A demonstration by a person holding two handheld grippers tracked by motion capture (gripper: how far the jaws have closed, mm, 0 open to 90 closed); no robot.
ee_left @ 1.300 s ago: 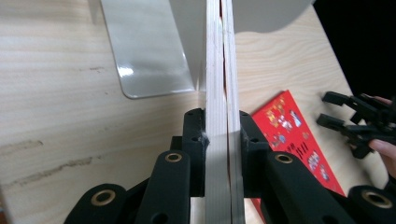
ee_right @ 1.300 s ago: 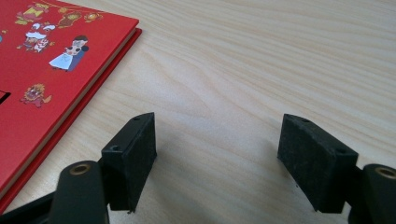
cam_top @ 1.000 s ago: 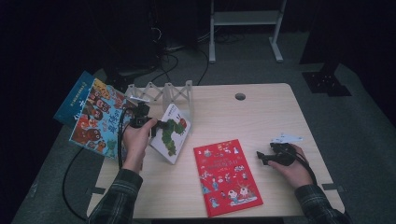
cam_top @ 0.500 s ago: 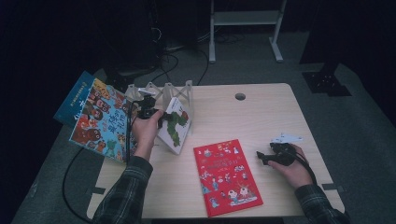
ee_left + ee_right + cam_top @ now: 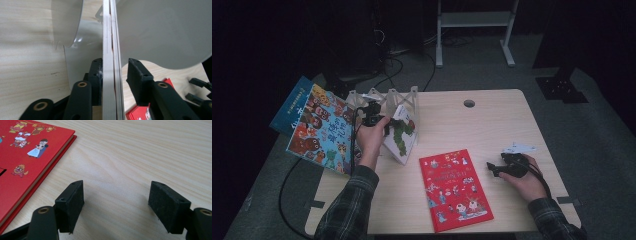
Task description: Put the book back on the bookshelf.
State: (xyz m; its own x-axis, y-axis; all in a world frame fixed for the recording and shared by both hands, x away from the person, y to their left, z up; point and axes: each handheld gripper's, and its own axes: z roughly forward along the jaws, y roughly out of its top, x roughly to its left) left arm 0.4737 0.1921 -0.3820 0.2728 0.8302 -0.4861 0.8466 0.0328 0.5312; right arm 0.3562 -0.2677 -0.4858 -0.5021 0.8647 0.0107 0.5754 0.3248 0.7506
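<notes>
My left gripper [image 5: 385, 128] is shut on the edge of a white book with a green caterpillar picture [image 5: 405, 132]. It holds the book tilted up on its edge against a white wire rack [image 5: 384, 96]. In the left gripper view the book's page edge [image 5: 110, 37] runs up between the jaws of the left gripper [image 5: 113, 75]. A red picture book [image 5: 454, 187] lies flat at the front middle of the table. To its right my right gripper [image 5: 491, 169] rests open on the wood. The red book's corner [image 5: 25, 157] shows left of the right gripper [image 5: 116, 205].
Colourful books [image 5: 319, 131] lean out from the rack's left side, past the table's left edge, with a blue one [image 5: 294, 107] behind. A cable hole [image 5: 469, 103] sits at the back of the wooden table [image 5: 482, 130]. A cable [image 5: 287, 185] hangs off the left edge.
My left gripper has moved back and to the right with the white book, raising it from a low slant to stand against the rack. The right gripper has stayed put.
</notes>
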